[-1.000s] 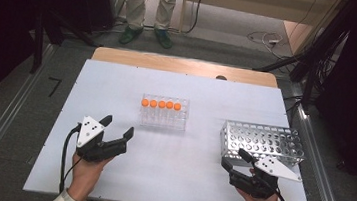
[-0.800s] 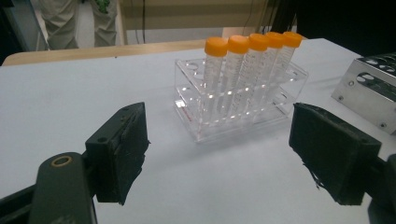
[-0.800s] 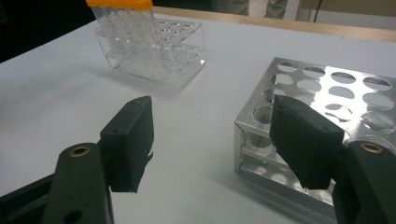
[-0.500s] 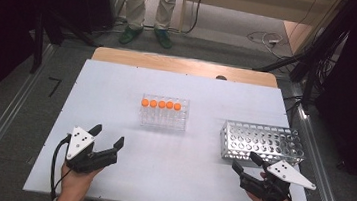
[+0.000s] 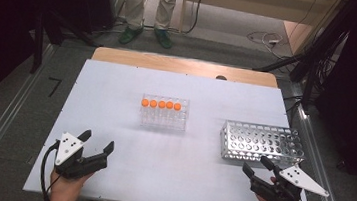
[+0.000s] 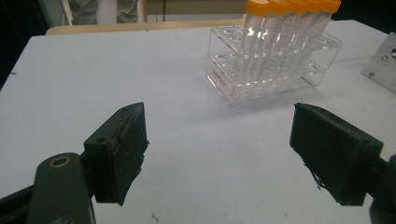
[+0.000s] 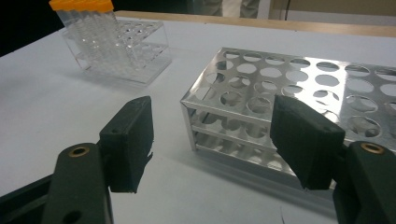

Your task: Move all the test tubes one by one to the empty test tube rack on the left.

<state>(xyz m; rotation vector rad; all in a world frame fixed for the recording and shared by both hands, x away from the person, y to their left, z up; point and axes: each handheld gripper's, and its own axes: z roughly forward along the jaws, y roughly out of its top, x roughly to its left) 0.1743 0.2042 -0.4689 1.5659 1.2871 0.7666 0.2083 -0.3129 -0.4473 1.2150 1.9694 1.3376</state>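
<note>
bright even overhead light, soft shadows, dark surroundings, slightly blurred near fingers [image 6: 121, 154]

Both grippers, left gripper [image 5: 96, 148] and right gripper [image 5: 256, 168], are black, each topped by a grey three-cornered plate (small dark holes dot it), with a black cable trailing; brass-ringed holes mark the jaws.

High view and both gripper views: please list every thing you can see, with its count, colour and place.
Tubes: five, clear with orange caps, one row in the clear rack.
Clear rack: one, see-through plastic, middle of the table.
Metal rack: one, silver, holes without tubes, right side of the table.
Table: one, white top with a wooden far edge.
Standing person: one, light trousers, green shoes, beyond the table.
Left gripper: one, black, open, near left.
Right gripper: one, black, open, near right, before the metal rack.
</note>
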